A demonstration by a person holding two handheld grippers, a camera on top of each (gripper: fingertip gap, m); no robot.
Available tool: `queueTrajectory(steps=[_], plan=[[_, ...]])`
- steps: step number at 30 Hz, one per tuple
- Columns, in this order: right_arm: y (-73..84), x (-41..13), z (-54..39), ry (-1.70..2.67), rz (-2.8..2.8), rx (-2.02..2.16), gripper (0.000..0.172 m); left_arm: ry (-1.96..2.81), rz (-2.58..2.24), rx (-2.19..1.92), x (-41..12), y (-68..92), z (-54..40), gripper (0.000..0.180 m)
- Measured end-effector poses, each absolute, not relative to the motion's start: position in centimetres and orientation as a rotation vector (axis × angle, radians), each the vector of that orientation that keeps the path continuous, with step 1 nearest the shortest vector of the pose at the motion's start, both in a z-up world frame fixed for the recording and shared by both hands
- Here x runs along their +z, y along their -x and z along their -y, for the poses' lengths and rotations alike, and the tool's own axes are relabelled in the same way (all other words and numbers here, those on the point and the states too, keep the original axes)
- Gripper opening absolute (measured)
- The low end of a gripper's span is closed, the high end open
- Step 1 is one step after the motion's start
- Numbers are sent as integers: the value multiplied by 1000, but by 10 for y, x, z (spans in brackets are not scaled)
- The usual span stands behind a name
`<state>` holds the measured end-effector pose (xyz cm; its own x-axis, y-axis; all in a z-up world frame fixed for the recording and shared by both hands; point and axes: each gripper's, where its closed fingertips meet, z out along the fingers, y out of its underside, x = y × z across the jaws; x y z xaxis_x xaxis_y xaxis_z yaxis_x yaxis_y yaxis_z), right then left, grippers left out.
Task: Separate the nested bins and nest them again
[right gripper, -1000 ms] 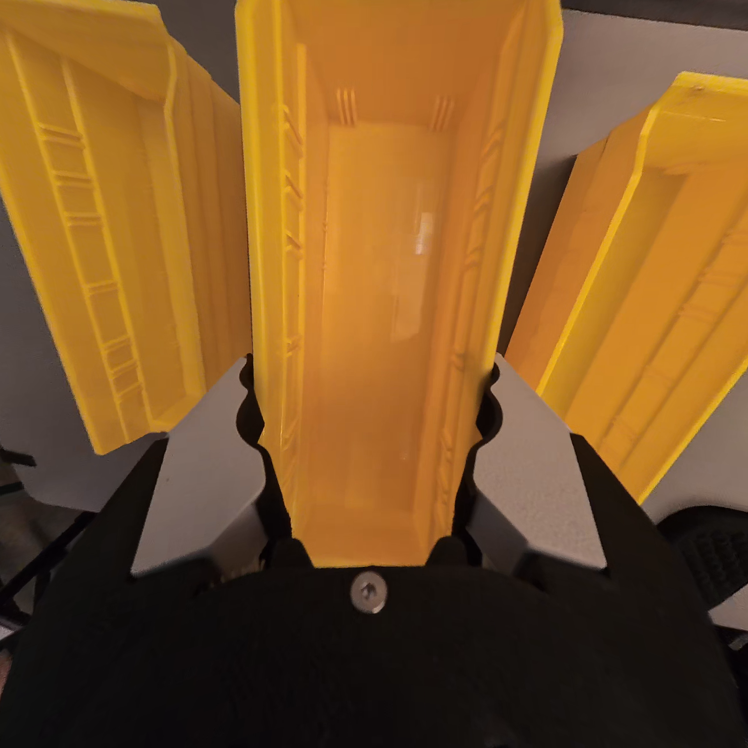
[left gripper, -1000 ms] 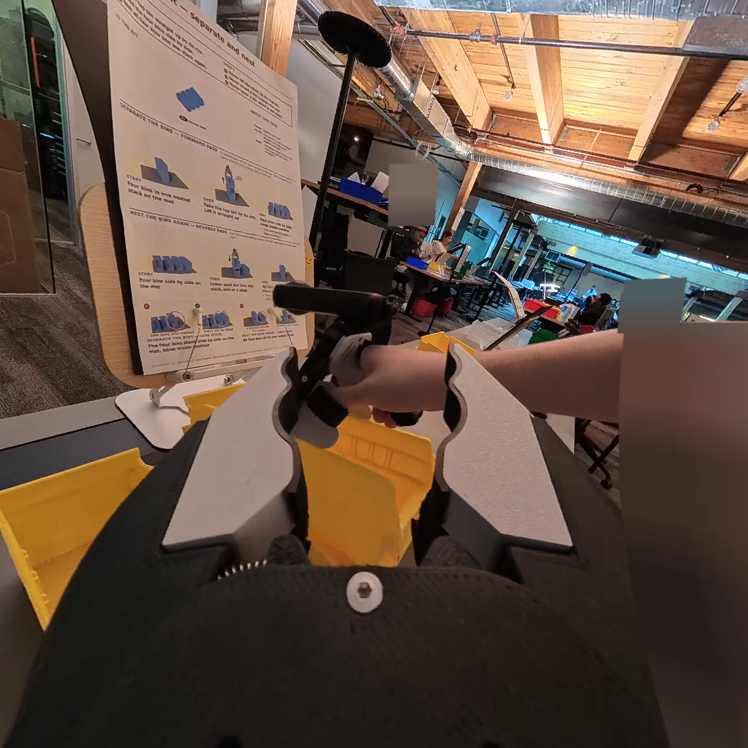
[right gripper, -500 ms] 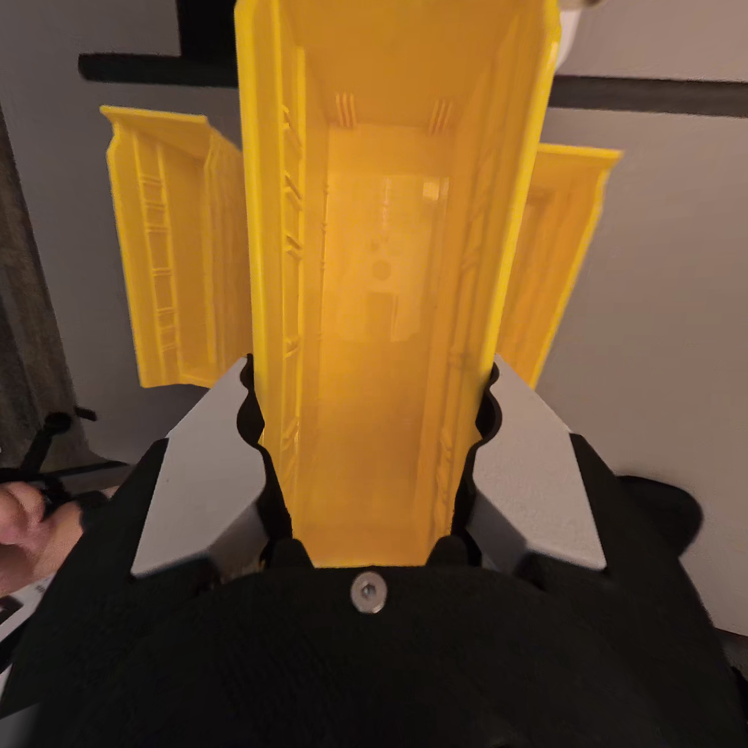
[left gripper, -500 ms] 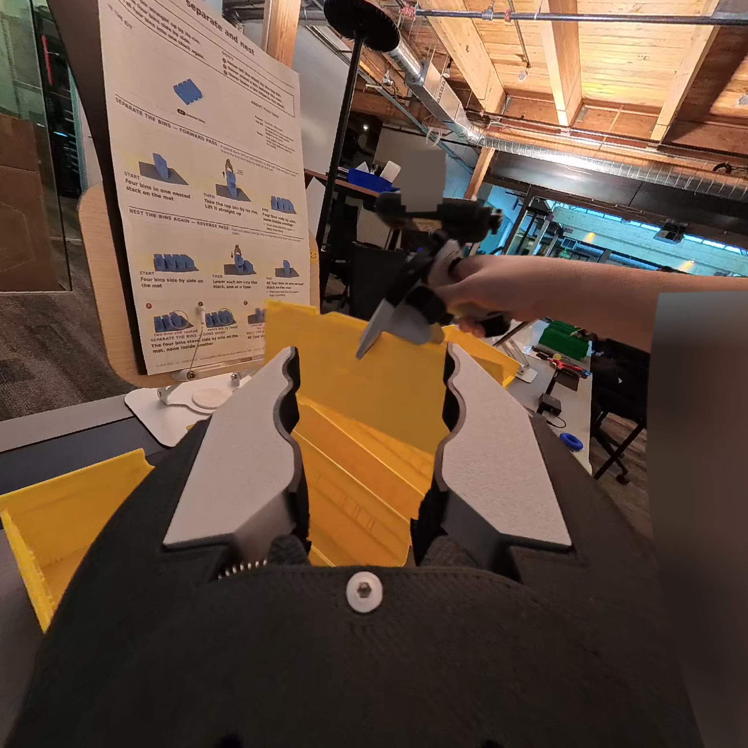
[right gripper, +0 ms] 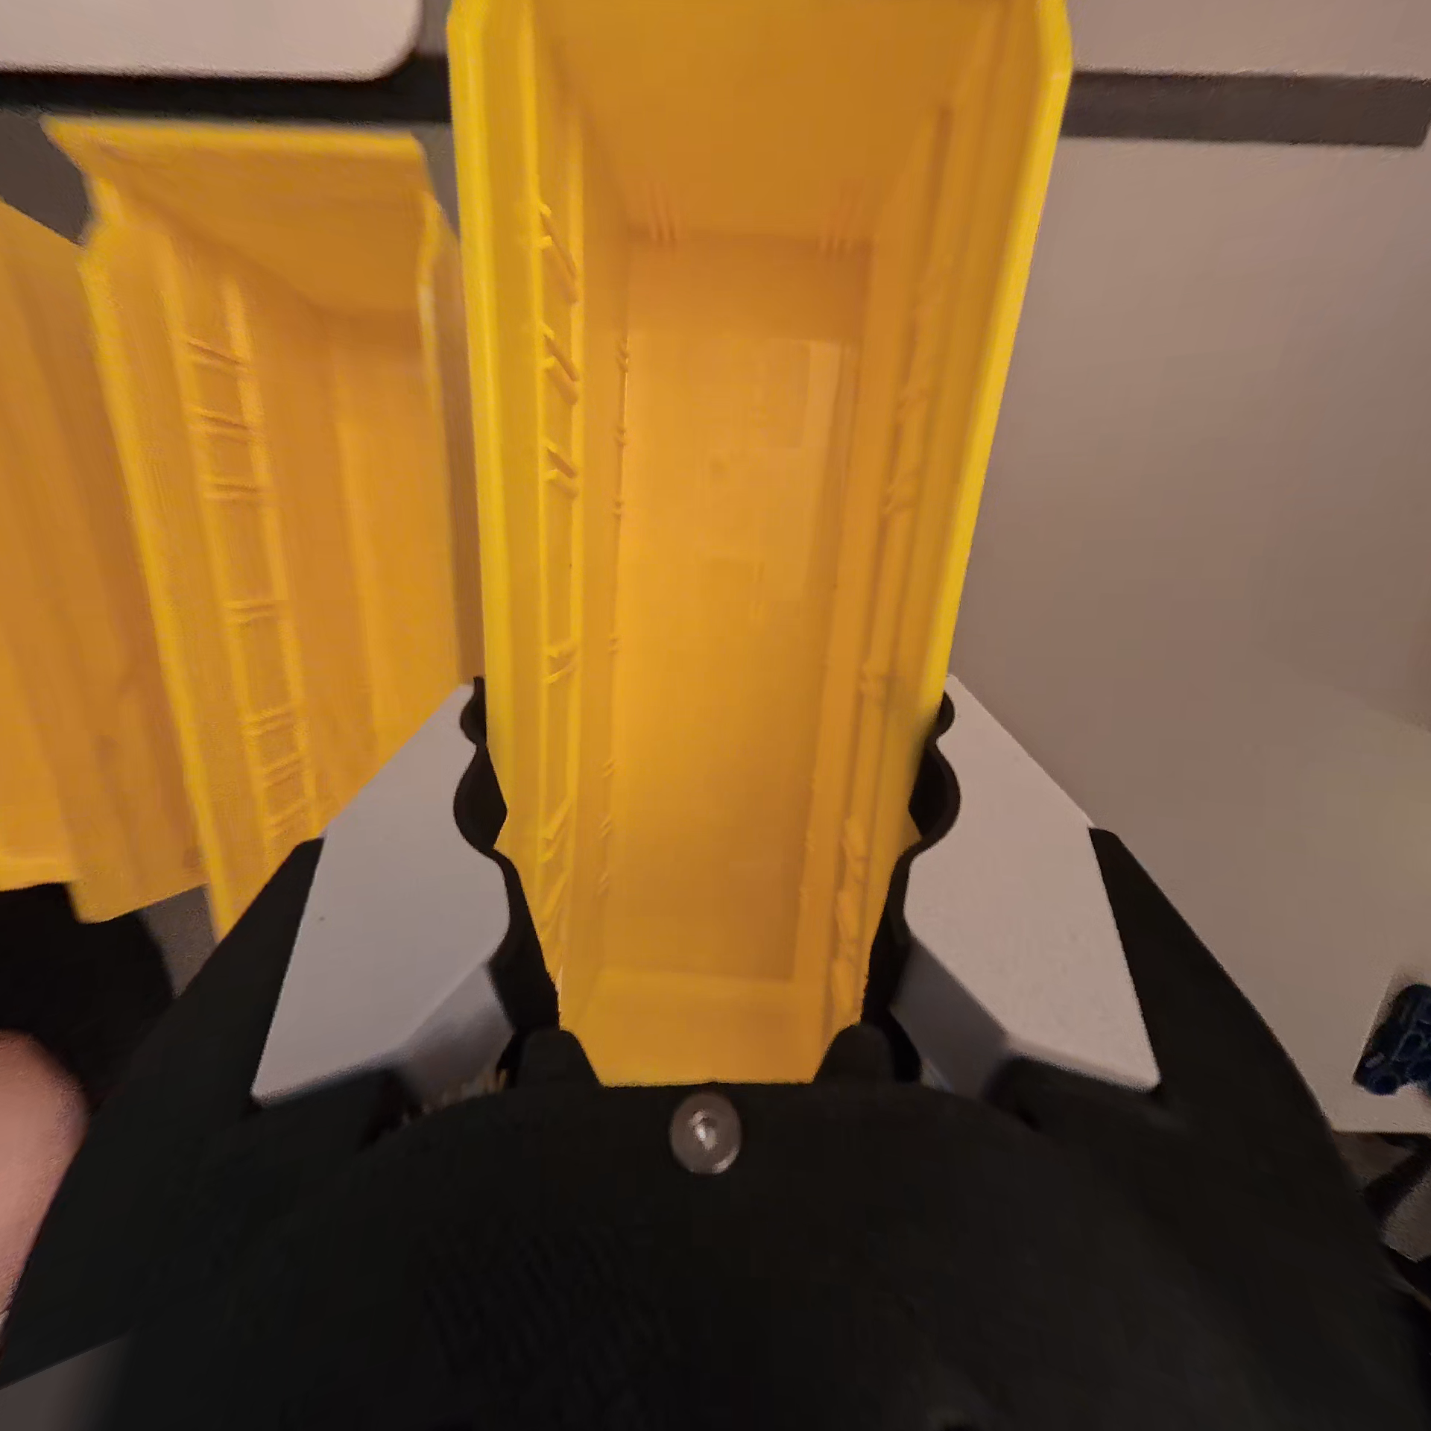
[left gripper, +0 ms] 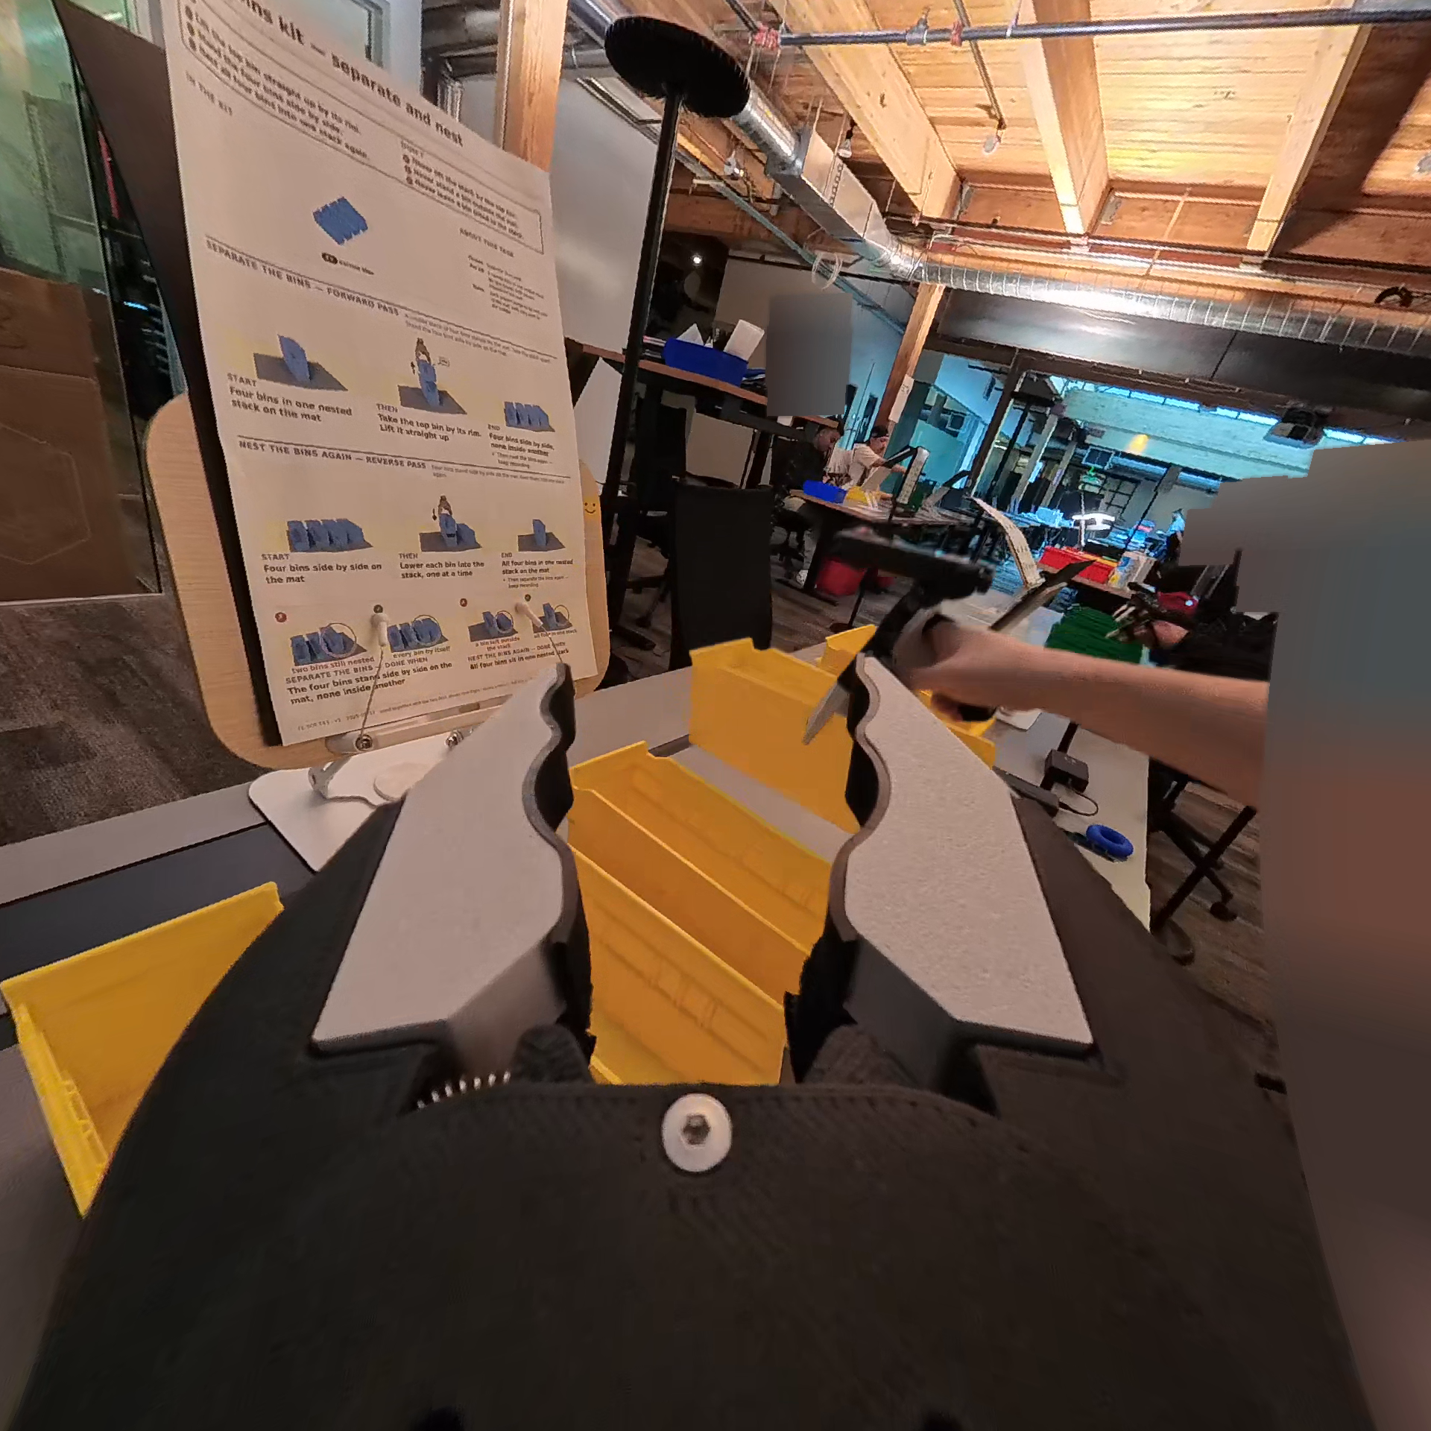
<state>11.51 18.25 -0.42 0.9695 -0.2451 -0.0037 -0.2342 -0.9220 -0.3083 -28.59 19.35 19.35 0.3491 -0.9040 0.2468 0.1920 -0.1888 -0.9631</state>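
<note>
- Yellow bin point(right gripper: 743, 542), long and narrow, sits gripped in the right hand-held gripper point(right gripper: 708, 763); both dark pads point(right gripper: 484, 782) press on its outer side walls near its near end, and its open top faces the camera.
- In the left wrist view the same bin point(left gripper: 763, 708) shows at the far right of the table point(left gripper: 627, 712), with the right hand-held gripper point(left gripper: 859, 681) and a person's hand point(left gripper: 976, 674) at its right side.
- Two more yellow bins lie to the left in the right wrist view: one point(right gripper: 255, 480) just beside the held bin, another point(right gripper: 46, 557) at the left edge, both blurred.
- The left hand-held gripper point(left gripper: 708, 743) stands partly open above a yellow bin point(left gripper: 697, 890) on the table; its pads point(left gripper: 554, 743) touch nothing.
- Another yellow bin point(left gripper: 116, 1030) lies at the near left.
- An instruction sheet point(left gripper: 372, 403) stands on a stand at the far left of the table.
</note>
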Motion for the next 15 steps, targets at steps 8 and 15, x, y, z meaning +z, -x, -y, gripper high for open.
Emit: queueTrajectory(steps=[8,15], plan=[[-151,-80,-167,2853,-257,-195,110,1425,-709,-1138,191,282,-195,70],[-166,-98,-166,2782,-312,-173,111,1435,-730,-1118,189,275,-193,70]])
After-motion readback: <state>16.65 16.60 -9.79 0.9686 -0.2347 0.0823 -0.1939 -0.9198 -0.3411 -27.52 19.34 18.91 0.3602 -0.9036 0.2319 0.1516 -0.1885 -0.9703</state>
